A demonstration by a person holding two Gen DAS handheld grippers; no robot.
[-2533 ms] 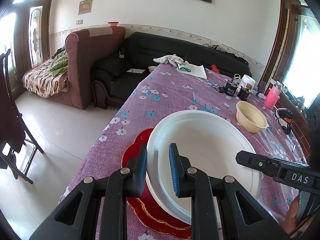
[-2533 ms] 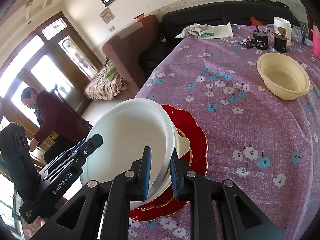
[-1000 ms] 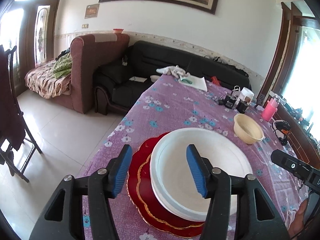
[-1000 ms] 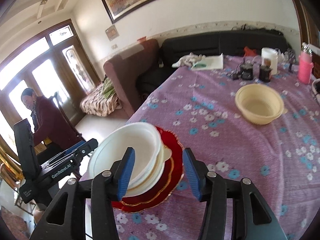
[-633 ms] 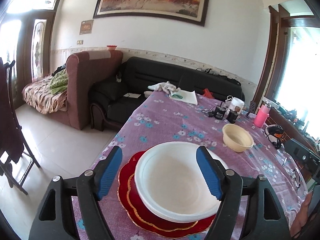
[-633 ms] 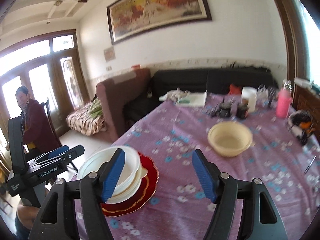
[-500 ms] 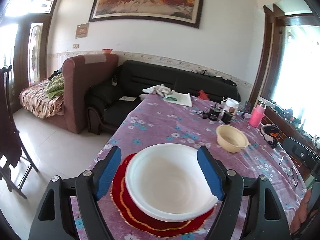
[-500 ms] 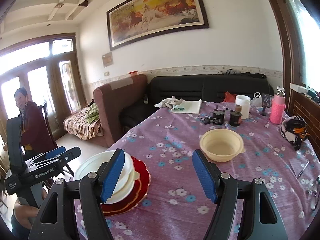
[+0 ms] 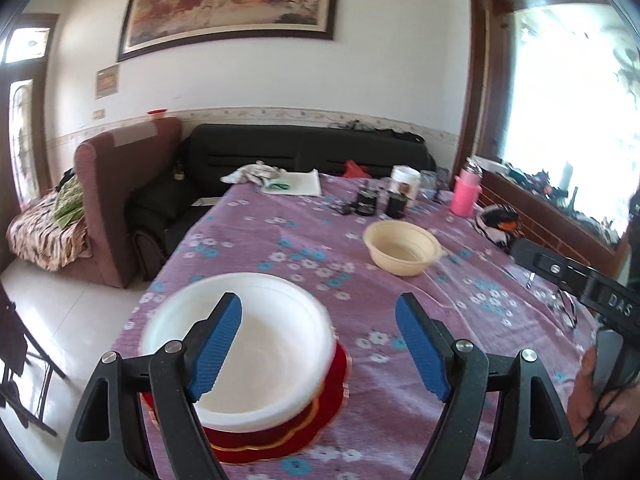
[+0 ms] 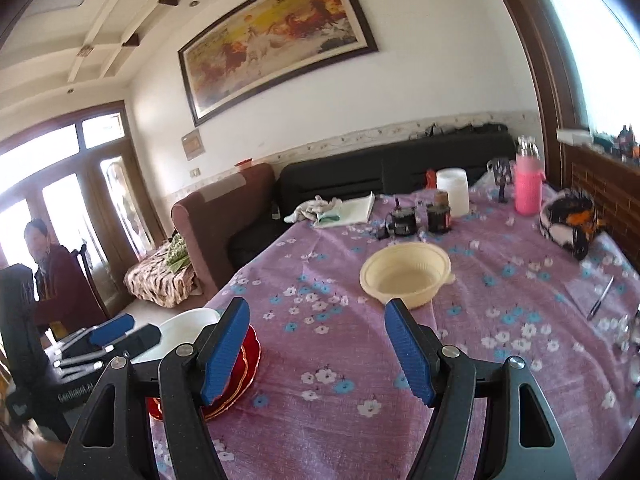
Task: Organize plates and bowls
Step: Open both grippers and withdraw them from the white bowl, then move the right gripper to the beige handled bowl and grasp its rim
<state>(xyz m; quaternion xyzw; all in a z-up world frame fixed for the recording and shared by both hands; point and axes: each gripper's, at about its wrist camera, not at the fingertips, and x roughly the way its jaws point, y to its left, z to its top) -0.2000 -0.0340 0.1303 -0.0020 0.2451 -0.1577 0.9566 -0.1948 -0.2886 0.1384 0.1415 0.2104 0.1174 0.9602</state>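
White bowl (image 9: 256, 344) sat on the red plate (image 9: 280, 436); both the left gripper (image 9: 320, 348) and right gripper (image 10: 316, 348) gaped empty above the counter (image 9: 420, 380).

Legible text, entries:

1. "DAS": white capitals on the black bar of the right gripper (image 9: 576, 280), seen from the left wrist view at the right edge, above a hand. Any lettering past these three characters is hidden.

2. Pale lettering on the black body of the left gripper (image 10: 108, 334), seen from the right wrist view at the near left. Blurred; it cannot be made out with certainty.

3. Small plaque (image 9: 107, 81) on the far wall, left of the framed painting (image 9: 232, 4): markings too small to read.

4. Dark jars (image 10: 420, 216) on the far part of the table: labels present, unreadable.
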